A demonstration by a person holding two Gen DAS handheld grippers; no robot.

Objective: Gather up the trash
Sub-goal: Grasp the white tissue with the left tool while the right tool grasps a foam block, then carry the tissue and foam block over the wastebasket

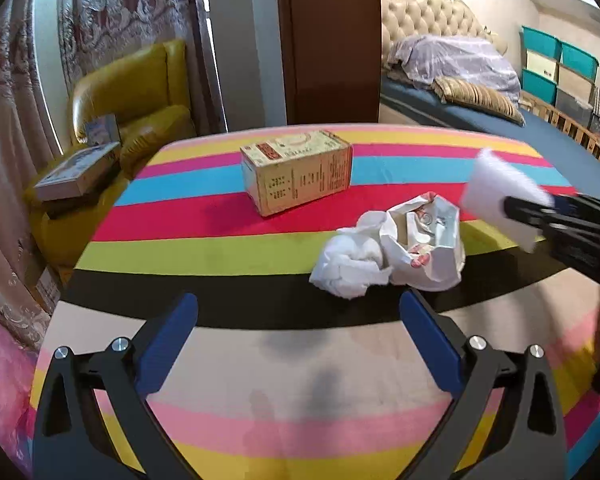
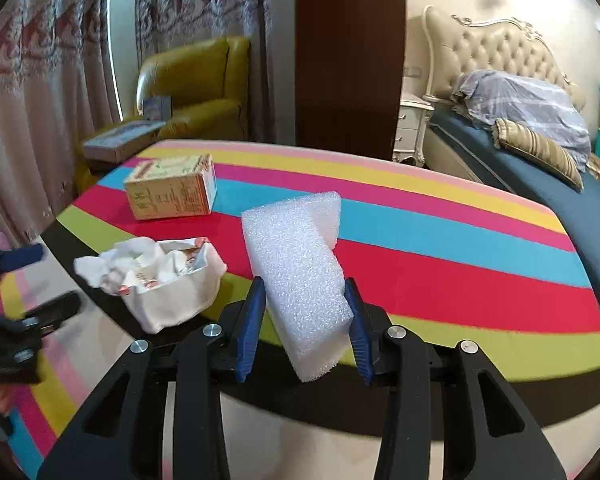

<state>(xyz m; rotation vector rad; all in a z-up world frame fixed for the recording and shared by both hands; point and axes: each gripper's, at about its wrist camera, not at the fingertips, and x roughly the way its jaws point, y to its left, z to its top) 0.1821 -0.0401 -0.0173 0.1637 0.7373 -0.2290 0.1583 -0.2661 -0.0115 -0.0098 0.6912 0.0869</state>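
L wrist view: L gripper (image 1: 298,320) low in frame, jaws spread wide, nothing between the blue pads (image 1: 168,340). Hovering over striped cloth (image 1: 220,216) on table. Crumpled tissue (image 1: 350,268) just ahead, lying on black/green stripes, touching white bag (image 1: 432,256) to its right; bag mouth open, scraps inside. Carton (image 1: 298,172) farther back on red/blue stripes, well apart from the bag. R gripper (image 1: 512,210) coming in from right edge, blurred, with white foam (image 1: 496,192) at its tip, above the cloth. Yellow chair (image 1: 140,92) w/ boxes behind table at left; bed (image 1: 480,112) at right.

R wrist view: R gripper (image 2: 306,320) jaws drawn in on foam (image 2: 296,268), both pads pressing its sides; block standing tilted, upper end leaning away past the fingertips. Bag (image 2: 172,296) to the left, near, w/ tissue (image 2: 100,268) at its left rim. Carton (image 2: 170,192) beyond, far left of table. L gripper (image 2: 40,276) at left edge, blurred, jaws apart. Cloth (image 2: 440,248) stripes running across; chair (image 2: 196,88) and bed (image 2: 560,184) behind.
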